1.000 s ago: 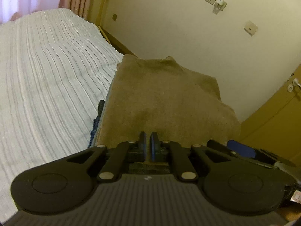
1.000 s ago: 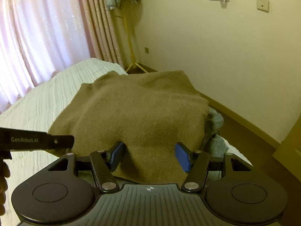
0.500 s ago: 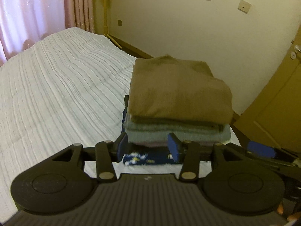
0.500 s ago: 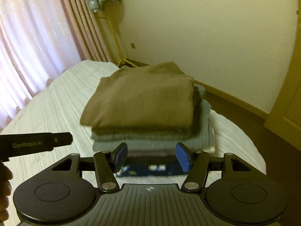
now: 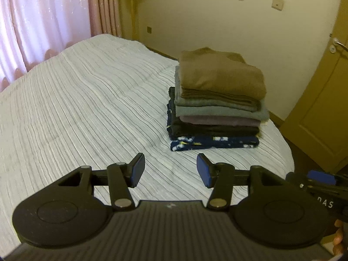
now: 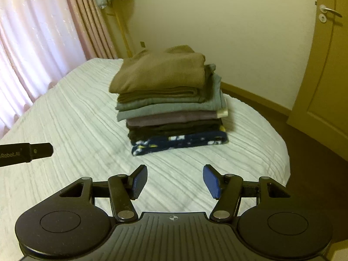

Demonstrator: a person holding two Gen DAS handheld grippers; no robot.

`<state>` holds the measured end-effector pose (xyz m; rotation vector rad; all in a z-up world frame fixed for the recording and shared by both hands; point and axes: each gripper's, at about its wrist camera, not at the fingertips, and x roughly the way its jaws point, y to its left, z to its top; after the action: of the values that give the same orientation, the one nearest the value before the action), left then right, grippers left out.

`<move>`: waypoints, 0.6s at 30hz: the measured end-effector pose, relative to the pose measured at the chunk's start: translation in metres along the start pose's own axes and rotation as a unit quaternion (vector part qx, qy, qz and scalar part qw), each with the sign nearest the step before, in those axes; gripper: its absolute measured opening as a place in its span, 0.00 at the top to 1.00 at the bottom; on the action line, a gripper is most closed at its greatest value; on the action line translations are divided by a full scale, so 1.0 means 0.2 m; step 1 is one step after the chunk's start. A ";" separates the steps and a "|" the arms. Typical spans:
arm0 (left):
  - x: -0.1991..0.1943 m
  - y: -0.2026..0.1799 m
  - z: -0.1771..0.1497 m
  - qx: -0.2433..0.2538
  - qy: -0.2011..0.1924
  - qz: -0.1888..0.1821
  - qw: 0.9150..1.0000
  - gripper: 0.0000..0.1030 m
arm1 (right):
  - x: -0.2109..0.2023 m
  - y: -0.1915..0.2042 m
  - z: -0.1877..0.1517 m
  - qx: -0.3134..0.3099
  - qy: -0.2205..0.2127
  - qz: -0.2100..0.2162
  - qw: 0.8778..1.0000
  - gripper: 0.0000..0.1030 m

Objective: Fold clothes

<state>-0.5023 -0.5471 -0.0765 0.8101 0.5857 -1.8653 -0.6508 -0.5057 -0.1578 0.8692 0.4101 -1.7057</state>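
Several folded garments sit in one stack [image 5: 217,100] at one o'clock on the bed [image 5: 87,108], brown sweater [image 6: 161,71] on top. Both the left gripper [image 5: 170,169] and the right gripper [image 6: 174,179] hang with jaws wide, holding nothing. Any further piece should land square on the pile. "Robot.AI" reads at nine o'clock in the right view.
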 end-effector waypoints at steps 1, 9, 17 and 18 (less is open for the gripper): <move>-0.03 -0.01 -0.02 0.004 -0.006 -0.001 1.000 0.51 | -0.04 0.01 -0.03 0.001 -0.002 -0.001 1.000 0.41; -0.28 -0.11 -0.15 0.028 -0.058 0.012 0.998 0.33 | -0.29 0.05 -0.17 -0.020 -0.032 -0.018 0.999 0.41; -0.42 -0.15 -0.22 0.014 -0.061 -0.001 0.998 0.25 | -0.44 0.08 -0.27 -0.056 -0.066 -0.069 0.994 0.41; -0.44 -0.16 -0.22 0.015 -0.059 -0.008 0.998 0.25 | -0.46 0.09 -0.27 -0.057 -0.069 -0.068 0.994 0.41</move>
<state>-0.4929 -0.4521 -0.0389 0.7102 0.4919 -1.9252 -0.6065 -0.4122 -0.1242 0.6498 0.4769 -1.8358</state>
